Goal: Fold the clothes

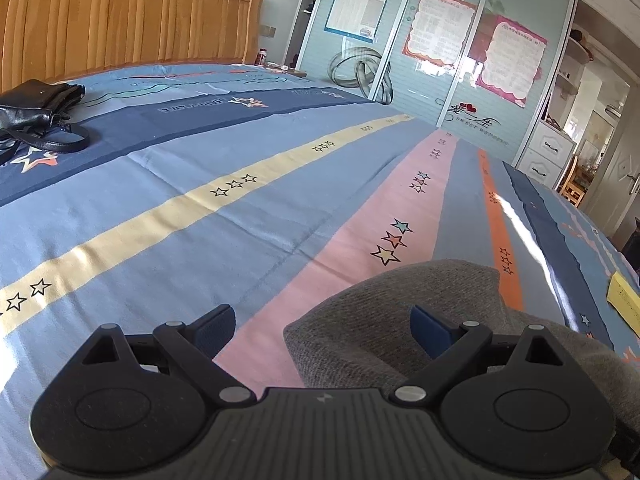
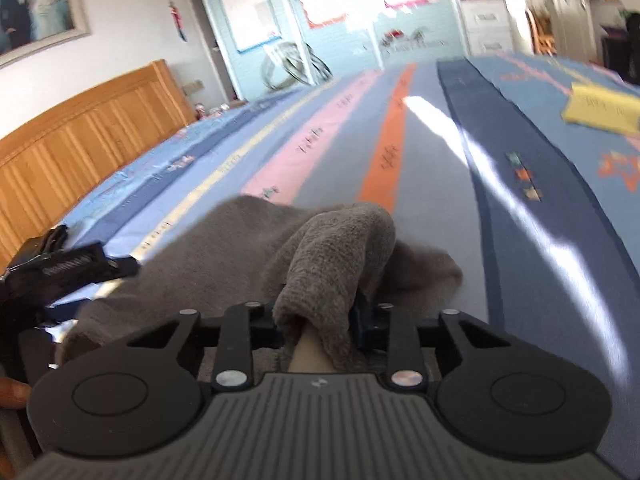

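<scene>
Gripping a bunched fold of the grey garment [image 2: 336,256], the right claw [image 2: 320,316] has its jaws pressed in on the cloth, which rises in a rounded hump just beyond the fingers. The rest of the garment spreads out to the left and far side of that hump, lying flat on the bed [image 2: 440,184]. That view is blurred, so finer detail of the cloth is hard to make out.

The left claw [image 1: 324,324] stands wide open and grips nothing. Its right finger [image 1: 430,330] sits against the garment [image 1: 400,300], which is heaped at the near right of that view, while its left finger [image 1: 216,326] hangs over the bare sheet. In the right wrist view the left claw [image 2: 76,268] shows as a dark shape at the near left, just beside the garment's left edge.

The sheet is striped: a pale yellow band [image 1: 168,216] with small stars, a pink band [image 1: 384,216], an orange band [image 1: 500,224] and a dark blue band [image 1: 548,216] run away toward the far end of the bed. A patch of sunlight falls across the sheet to the right of the orange band. A black bag [image 1: 36,112] lies at the far left near the wooden headboard [image 1: 120,28]. A yellow paper [image 1: 624,300] lies on the sheet at the right, well apart from the garment. Wardrobe doors [image 1: 440,40] with posters stand beyond the bed.
</scene>
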